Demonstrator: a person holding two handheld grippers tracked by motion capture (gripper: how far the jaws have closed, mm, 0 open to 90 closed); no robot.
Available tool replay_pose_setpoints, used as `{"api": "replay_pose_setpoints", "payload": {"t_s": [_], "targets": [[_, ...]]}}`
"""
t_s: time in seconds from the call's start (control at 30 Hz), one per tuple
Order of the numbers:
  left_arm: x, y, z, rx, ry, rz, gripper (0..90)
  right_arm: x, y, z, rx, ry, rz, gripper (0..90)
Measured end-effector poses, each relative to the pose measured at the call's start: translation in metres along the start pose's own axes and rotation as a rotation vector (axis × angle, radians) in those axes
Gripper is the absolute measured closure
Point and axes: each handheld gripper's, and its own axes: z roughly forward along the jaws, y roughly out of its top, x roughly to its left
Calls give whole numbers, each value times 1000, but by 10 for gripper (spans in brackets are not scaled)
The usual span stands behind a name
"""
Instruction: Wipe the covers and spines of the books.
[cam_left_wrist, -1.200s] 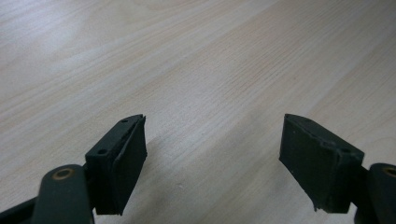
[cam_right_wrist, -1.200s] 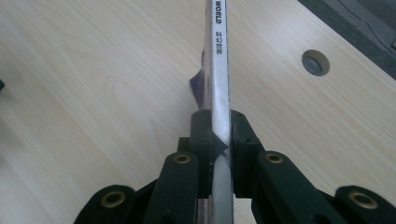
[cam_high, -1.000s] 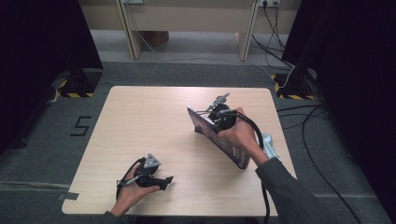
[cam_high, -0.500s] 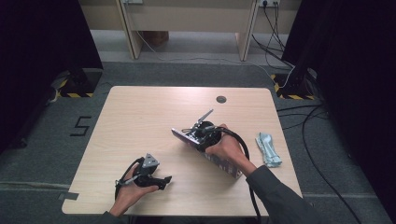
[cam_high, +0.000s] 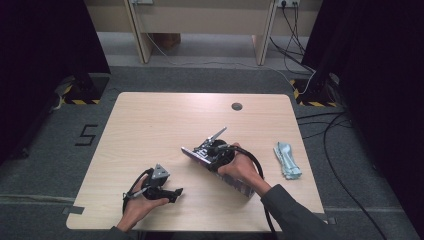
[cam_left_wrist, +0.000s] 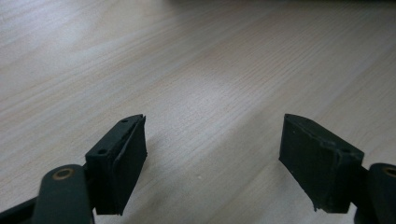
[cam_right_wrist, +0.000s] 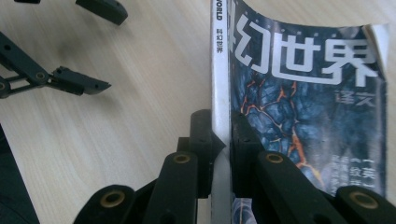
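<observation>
A magazine (cam_high: 239, 184) with a dark blue cover and a white spine (cam_right_wrist: 303, 93) is in my right gripper (cam_high: 214, 159), near the middle of the table (cam_high: 150, 125). In the right gripper view my jaws (cam_right_wrist: 222, 135) are shut on its spine edge, one pad on each side. It hangs tilted and low over the wood; I cannot tell whether it touches. My left gripper (cam_high: 174, 193) lies at the front left in a hand, jaws open and nothing between them (cam_left_wrist: 212, 158). The right gripper view has it at the upper left (cam_right_wrist: 95, 44).
A light blue folded item (cam_high: 287, 160) lies near the table's right edge. A round cable hole (cam_high: 237, 106) sits at the back middle. Cables run over the floor to the right of the table.
My right gripper has carried the magazine left and down from the right side toward the table's middle, uncovering the light blue item. The left gripper has stayed put.
</observation>
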Motion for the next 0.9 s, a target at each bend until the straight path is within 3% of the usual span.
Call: {"api": "replay_pose_setpoints", "payload": {"t_s": [0.73,0.8,0.87,0.9], "targets": [[1,-1,0,-4,6,-8,225,12,-13,27,3,56,24,773],[1,0,-1,-1,7,-6,225,13,-15,29,1,56,17,755],[1,0,-1,-1,9,-7,225,14,-16,31,3,71,45,732],[1,0,-1,-2,10,-6,225,14,-17,32,0,81,50,679]]}}
